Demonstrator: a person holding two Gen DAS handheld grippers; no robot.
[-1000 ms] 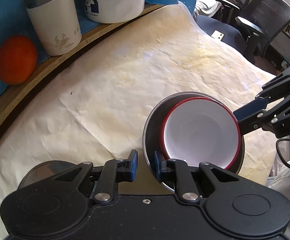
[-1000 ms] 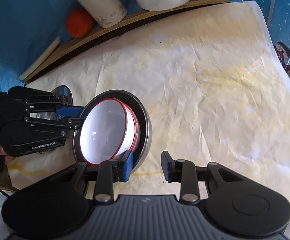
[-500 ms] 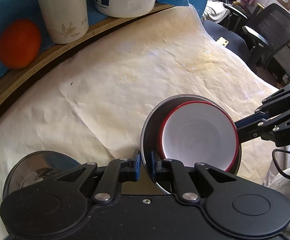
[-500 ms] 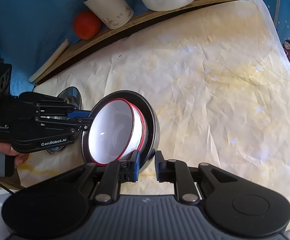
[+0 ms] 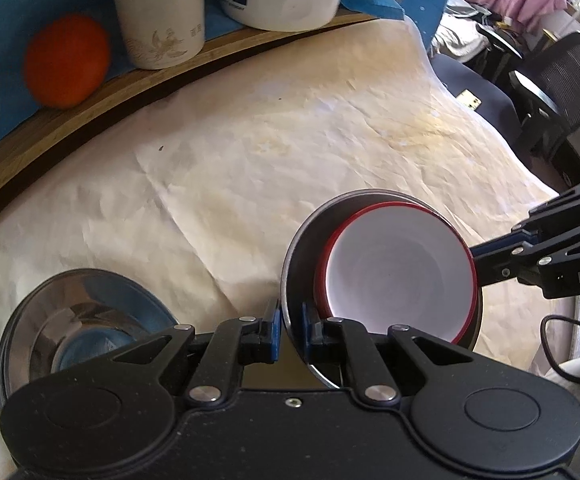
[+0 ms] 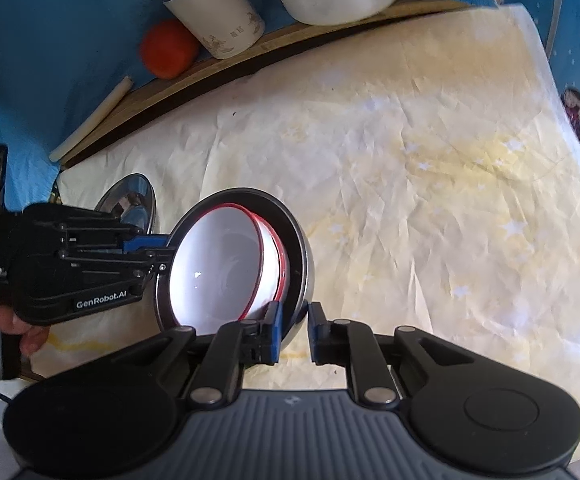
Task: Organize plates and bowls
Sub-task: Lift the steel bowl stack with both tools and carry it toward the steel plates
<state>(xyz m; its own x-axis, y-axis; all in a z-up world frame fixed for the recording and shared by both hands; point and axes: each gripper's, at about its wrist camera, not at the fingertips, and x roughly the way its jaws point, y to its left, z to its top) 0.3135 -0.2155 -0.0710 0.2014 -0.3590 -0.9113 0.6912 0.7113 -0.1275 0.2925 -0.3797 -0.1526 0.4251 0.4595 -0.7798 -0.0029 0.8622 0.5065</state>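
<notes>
Over the paper-covered worktop (image 5: 249, 160), your left gripper (image 5: 290, 330) and right gripper (image 6: 293, 330) both pinch the grey metal bowl (image 5: 302, 248) by its rim, lifted and tilted; the red-rimmed white bowl (image 5: 398, 272) nested inside could slide out if you tip further.

A white bowl (image 5: 400, 276) with a red rim sits in a grey steel bowl (image 5: 304, 248). Cream paper (image 5: 269, 152), stained yellow, covers the tabletop. Behind it are an orange (image 5: 67, 65), a white cup (image 5: 157, 24) with a gold print, and blue cloth (image 6: 57, 52).
</notes>
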